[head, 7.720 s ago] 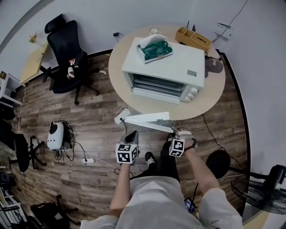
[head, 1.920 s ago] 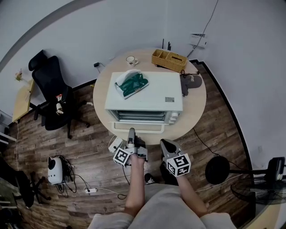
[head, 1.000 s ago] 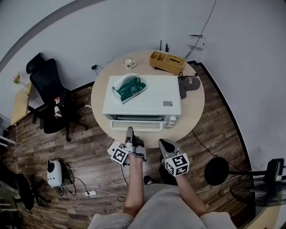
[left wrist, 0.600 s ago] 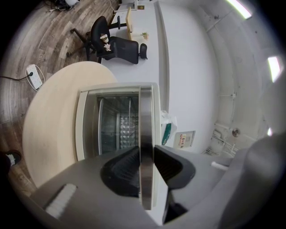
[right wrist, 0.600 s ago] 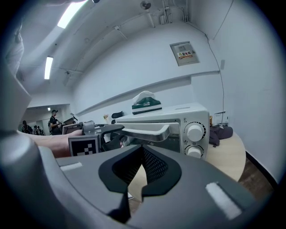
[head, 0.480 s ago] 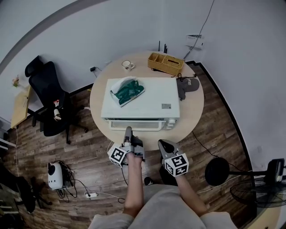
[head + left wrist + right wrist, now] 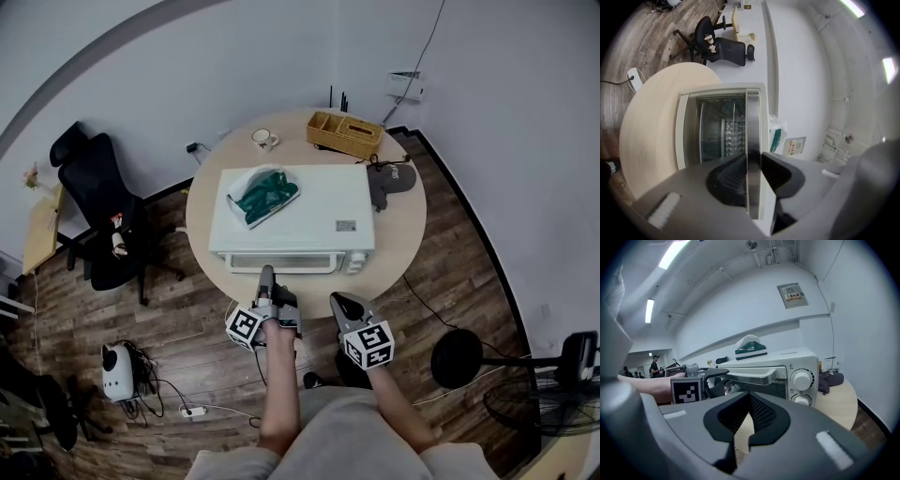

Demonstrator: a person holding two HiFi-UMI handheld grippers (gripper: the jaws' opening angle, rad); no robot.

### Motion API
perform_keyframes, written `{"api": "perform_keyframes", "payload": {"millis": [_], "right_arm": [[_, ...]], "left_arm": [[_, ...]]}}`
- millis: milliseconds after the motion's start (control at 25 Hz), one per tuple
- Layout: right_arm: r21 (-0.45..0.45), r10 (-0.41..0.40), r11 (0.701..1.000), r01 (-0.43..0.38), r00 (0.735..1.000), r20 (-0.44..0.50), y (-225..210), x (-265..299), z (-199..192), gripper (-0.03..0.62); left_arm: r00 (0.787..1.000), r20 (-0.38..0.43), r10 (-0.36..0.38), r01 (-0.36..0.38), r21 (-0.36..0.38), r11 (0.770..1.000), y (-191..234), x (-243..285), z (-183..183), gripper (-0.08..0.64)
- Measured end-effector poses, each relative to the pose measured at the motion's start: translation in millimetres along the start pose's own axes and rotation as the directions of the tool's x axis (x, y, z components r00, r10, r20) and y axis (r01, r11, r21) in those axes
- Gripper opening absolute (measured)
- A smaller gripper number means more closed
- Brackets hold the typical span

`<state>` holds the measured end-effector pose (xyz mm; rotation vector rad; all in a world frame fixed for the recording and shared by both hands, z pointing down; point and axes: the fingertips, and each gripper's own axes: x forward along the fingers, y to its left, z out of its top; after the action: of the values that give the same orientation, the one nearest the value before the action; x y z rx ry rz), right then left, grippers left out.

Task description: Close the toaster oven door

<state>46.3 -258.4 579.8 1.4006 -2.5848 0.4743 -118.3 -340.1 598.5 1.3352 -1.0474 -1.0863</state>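
Head view: toaster oven [image 7: 300,211] sits on the round surface [image 7: 398,234], its front facing the near edge with only a thin bare strip between the two. The door [image 7: 712,136] stands close to upright against the oven's front. From the right gripper view it looks nearly shut, but no view shows whether it is seated flush. Judged mostly done; what remains is a last short push home and then letting go. The left gripper [image 7: 265,274] reaches in over the near edge and is clamped on the handle [image 7: 753,131]. The metal bar runs between both pads, jaws spread fairly wide to take it, grip toward the handle's left end. The right gripper [image 7: 339,302] has its jaws pressed together with nothing in them. It hangs just off the near edge, right of the left one and clear of the door. The knobs [image 7: 802,379] sit at the right end of the oven's front, beside the door. Room: open floor on the person's side, so backing out is free. Forward travel is short, stopped by the oven face. A bag [image 7: 261,194] lies on the oven's top. A mug [image 7: 262,139] and a wooden tray [image 7: 344,133] stand at the far edge, and a dark cap [image 7: 386,183] lies toward the right edge. All of them are out of the door's path.
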Motion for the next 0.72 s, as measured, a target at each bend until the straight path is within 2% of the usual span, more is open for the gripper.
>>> {"api": "perform_keyframes", "payload": {"millis": [360, 720], "right_arm": [[0.009, -0.009, 1.000, 0.009, 1.000, -0.002, -6.8, 3.3, 1.5, 0.000], [0.011, -0.017, 1.000, 0.017, 1.000, -0.006, -2.9, 6.4, 0.8, 0.000]], "left_arm": [[1.000, -0.013, 0.018, -0.018, -0.015, 1.000, 2.3, 2.9, -0.1, 0.156], [0.999, -0.038, 0.029, -0.029, 0.000, 1.000, 2.4, 3.1, 1.8, 0.158]]}}
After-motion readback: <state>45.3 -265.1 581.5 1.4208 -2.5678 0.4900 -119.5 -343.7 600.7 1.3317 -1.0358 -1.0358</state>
